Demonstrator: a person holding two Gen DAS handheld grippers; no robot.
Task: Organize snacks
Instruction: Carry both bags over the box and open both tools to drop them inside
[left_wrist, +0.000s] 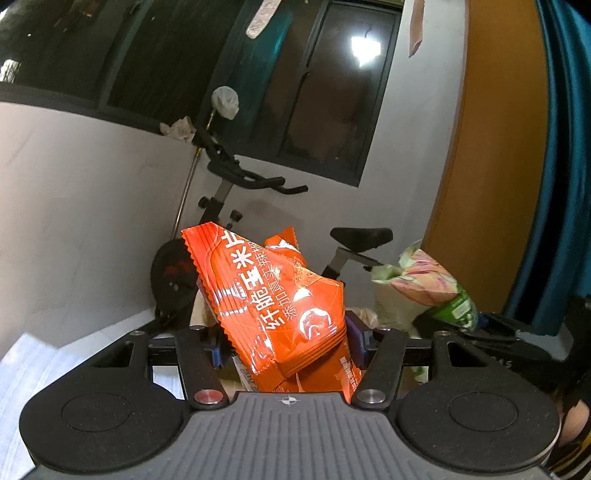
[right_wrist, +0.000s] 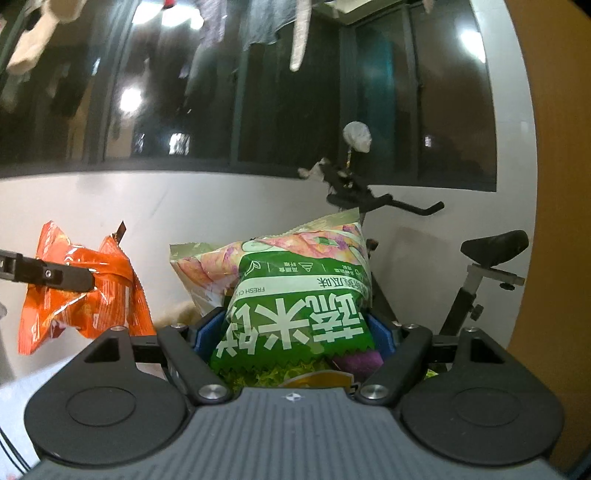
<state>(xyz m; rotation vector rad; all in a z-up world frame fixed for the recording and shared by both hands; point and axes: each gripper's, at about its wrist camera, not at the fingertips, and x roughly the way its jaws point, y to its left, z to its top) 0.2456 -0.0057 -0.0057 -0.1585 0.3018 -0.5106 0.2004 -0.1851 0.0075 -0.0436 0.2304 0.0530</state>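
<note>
two shiny orange foil snack packets with white chinese lettering (left_wrist: 280, 314) sit dead centre in the left wrist view, pinched together between the blue pads of the left gripper (left_wrist: 288, 350), its black jaws clenched on them and the packets standing tall, tilted toward the upper left of the frame. over in the right wrist view the same orange bundle (right_wrist: 81, 295) hangs at the left edge, the left gripper's black finger (right_wrist: 55, 275) clamped across its middle.

now the right gripper (right_wrist: 295, 338): it grasps a puffy green and pink plastic snack bag with bold white characters (right_wrist: 295, 295), filling the middle of that frame, blue pads pressing both flanks. a purple packet (right_wrist: 358, 360) and some yellow-green wrapper edges peek out beneath it, though whether the gripper pinches those too i cannot tell. the left wrist view catches that green and pink bag (left_wrist: 424, 284) at the right, lifted in the air.

behind it all, a black exercise bike (right_wrist: 480, 258) stands against a white wall (right_wrist: 184, 214), dark windows (left_wrist: 314, 92) above, an orange-brown wooden panel (left_wrist: 498, 147) on the right.
</note>
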